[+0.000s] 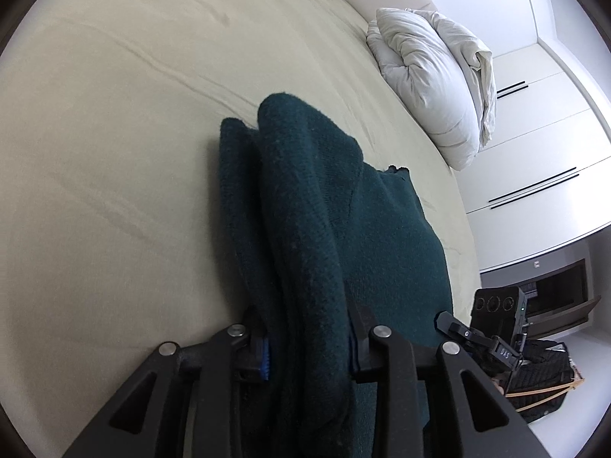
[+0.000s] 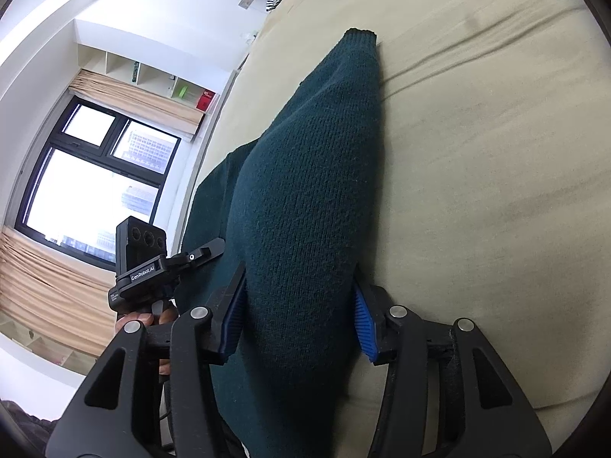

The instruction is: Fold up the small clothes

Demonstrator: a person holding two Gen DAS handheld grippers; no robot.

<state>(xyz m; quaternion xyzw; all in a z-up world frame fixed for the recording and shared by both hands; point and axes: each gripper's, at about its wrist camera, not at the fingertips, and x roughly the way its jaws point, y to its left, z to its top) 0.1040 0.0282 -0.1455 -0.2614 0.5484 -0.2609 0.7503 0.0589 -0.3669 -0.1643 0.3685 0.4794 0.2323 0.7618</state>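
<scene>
Dark green knit sweater [image 1: 324,229] lies on the beige bed [image 1: 114,152], bunched into long folds. In the left wrist view the left tongs [image 1: 309,343] straddle a thick fold running from 6 toward 12 o'clock; the blue pads [image 1: 264,355] seem to touch the knit, yet whether they clamp it I cannot tell. In the right wrist view the right tongs [image 2: 299,316] straddle a sleeve-like roll, long axis 6 toward 1 o'clock, cuff at the far end; the right-hand pad looks just clear of the cloth, so a grip cannot be confirmed. Each hand is nearest its own fold. White pillow [image 1: 427,87] at 2 o'clock, well apart.
</scene>
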